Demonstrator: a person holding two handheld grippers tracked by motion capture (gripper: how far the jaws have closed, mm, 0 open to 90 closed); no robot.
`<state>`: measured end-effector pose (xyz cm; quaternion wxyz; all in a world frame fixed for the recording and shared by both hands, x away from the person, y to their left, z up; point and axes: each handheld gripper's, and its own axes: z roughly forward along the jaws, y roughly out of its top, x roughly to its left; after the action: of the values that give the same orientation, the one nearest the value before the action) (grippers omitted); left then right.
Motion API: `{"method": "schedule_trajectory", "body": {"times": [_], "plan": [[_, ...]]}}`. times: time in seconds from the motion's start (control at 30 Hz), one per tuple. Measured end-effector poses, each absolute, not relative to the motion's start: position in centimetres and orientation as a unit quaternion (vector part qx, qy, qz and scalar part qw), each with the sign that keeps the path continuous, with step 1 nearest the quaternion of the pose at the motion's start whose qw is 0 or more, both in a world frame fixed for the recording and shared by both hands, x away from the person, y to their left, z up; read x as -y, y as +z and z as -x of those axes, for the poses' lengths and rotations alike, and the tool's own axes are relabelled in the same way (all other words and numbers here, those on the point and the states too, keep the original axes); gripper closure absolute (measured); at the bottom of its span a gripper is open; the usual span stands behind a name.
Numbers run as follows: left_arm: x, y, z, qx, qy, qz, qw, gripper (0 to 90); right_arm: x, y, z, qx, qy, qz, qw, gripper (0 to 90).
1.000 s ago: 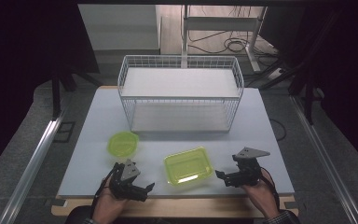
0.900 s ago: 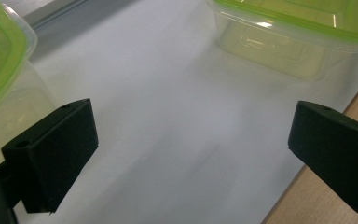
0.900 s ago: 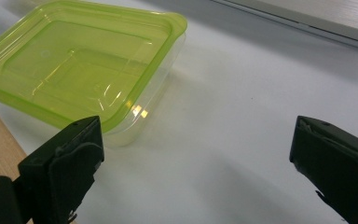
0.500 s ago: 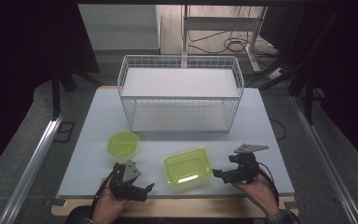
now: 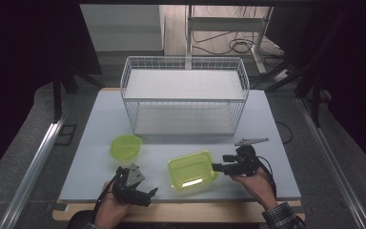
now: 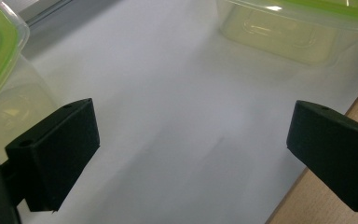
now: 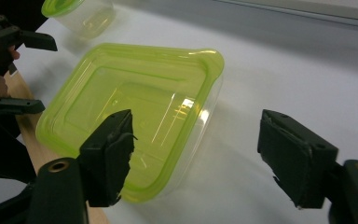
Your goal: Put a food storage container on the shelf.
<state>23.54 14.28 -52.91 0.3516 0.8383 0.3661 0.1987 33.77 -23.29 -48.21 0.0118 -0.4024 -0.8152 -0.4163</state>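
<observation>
Right claw [image 5: 215,167] nearer rectangular container [image 5: 190,171], jaws narrower.

In the left gripper view, the rectangular container [image 6: 298,28] is cut off by the top edge of the frame, its lid a thin green strip at upper right. The round container [image 6: 0,70] is cropped by the left edge, and the left hand-held gripper [image 6: 191,154] has its right jaw cut by the right edge. In the right gripper view, the round container [image 7: 77,14] is clipped at the top edge, upper left; the right hand-held gripper [image 7: 196,158] hides the near corner of the rectangular container [image 7: 135,107] behind its left jaw. In the high view, the person's forearms leave the bottom edge, and the dark surroundings beyond the surface [image 5: 100,119] are too dim to make out.
</observation>
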Motion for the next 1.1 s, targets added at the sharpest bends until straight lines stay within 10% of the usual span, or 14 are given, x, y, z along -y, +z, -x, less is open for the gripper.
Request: {"method": "schedule_trajectory", "body": {"times": [0.77,1.1], "plan": [[-14.3,-53.1,-23.6,-0.367,0.201,-0.843,0.338,2.1,22.4,-50.7,-37.6,0.763,-0.400,0.474,0.184,76.6],[-14.4,-53.1,-23.6,-0.368,0.205,-0.842,0.338,2.1,22.2,-50.3,-37.6,0.766,-0.406,0.457,0.198,80.0]]}}
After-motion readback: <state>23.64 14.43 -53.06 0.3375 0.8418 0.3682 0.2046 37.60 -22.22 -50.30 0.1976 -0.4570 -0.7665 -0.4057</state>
